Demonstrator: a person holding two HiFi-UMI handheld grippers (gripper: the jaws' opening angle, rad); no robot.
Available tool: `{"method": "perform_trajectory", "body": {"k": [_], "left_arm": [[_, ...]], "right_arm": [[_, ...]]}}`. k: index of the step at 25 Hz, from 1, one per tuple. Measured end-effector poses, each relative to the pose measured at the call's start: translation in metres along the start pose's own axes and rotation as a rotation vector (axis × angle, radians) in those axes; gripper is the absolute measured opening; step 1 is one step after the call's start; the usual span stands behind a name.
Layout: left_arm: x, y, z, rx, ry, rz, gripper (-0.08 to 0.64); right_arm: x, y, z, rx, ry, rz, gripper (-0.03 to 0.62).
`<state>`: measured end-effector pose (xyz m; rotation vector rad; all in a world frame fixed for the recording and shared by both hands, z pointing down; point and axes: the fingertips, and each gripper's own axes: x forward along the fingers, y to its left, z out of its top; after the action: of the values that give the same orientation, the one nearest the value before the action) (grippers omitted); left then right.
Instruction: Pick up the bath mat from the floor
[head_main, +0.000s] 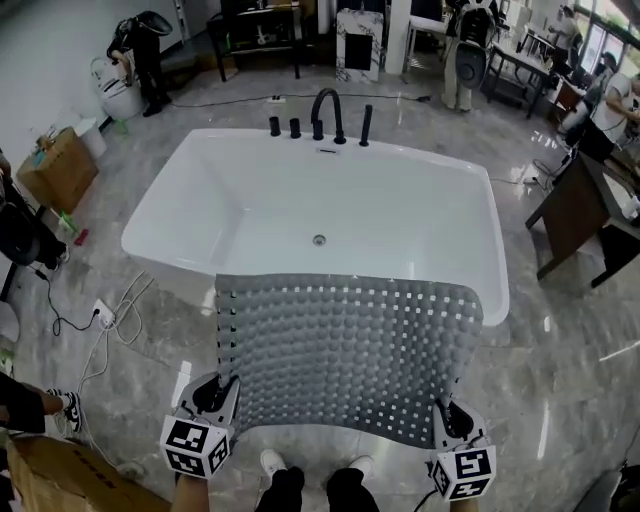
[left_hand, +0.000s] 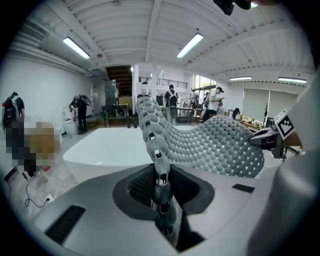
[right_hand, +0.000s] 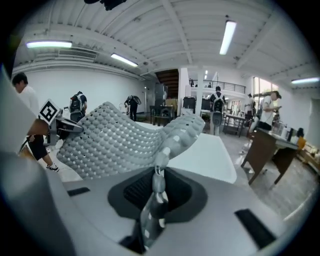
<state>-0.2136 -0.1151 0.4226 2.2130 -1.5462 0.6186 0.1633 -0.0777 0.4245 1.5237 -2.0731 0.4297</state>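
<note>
Bath mat (head_main: 350, 350), grey and studded, hangs clear of the floor (head_main: 570, 400), its long axis running left to right between the two claws, and it reaches away from them so that its far edge lies over the near rim of the white bathtub (head_main: 170, 215). The left gripper (head_main: 222, 388) is clenched on the mat's near left corner and the right gripper (head_main: 448, 415) on its near right corner, each pinching the edge between its jaws. Neither hand is nearer than the other, so I judge any coming move needs both travelling together to keep the sheet level.
</note>
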Motion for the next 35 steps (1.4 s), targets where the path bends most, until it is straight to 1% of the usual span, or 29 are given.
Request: {"method": "perform_trajectory", "body": {"k": [3, 6, 11, 15, 19, 25, 30, 35], "left_arm": [[-0.034, 0.0, 0.045, 0.017, -0.055, 0.02, 0.072], [-0.063, 0.002, 0.081, 0.025, -0.109, 0.044, 0.072], [-0.09, 0.006, 0.14, 0.063, -0.202, 0.07, 0.072], [-0.109, -0.002, 0.184, 0.117, -0.277, 0.076, 0.072], [-0.119, -0.005, 0.227, 0.142, -0.354, 0.089, 0.072], [-0.134, -0.016, 0.262, 0.174, -0.453, 0.087, 0.072], [-0.135, -0.034, 0.269, 0.198, -0.472, 0.099, 0.072], [-0.137, -0.04, 0.258, 0.188, -0.47, 0.082, 0.072]], "right_arm": [[-0.026, -0.002, 0.049, -0.014, -0.069, -0.016, 0.067], [-0.048, 0.002, 0.09, -0.033, -0.132, -0.026, 0.067], [-0.071, 0.016, 0.156, -0.051, -0.241, -0.054, 0.067], [-0.093, 0.017, 0.197, -0.063, -0.323, -0.078, 0.066], [-0.111, 0.008, 0.235, -0.061, -0.402, -0.117, 0.066], [-0.129, 0.011, 0.268, -0.072, -0.492, -0.154, 0.064], [-0.139, 0.012, 0.277, -0.079, -0.512, -0.165, 0.064], [-0.145, 0.015, 0.266, -0.073, -0.501, -0.175, 0.063]]}}
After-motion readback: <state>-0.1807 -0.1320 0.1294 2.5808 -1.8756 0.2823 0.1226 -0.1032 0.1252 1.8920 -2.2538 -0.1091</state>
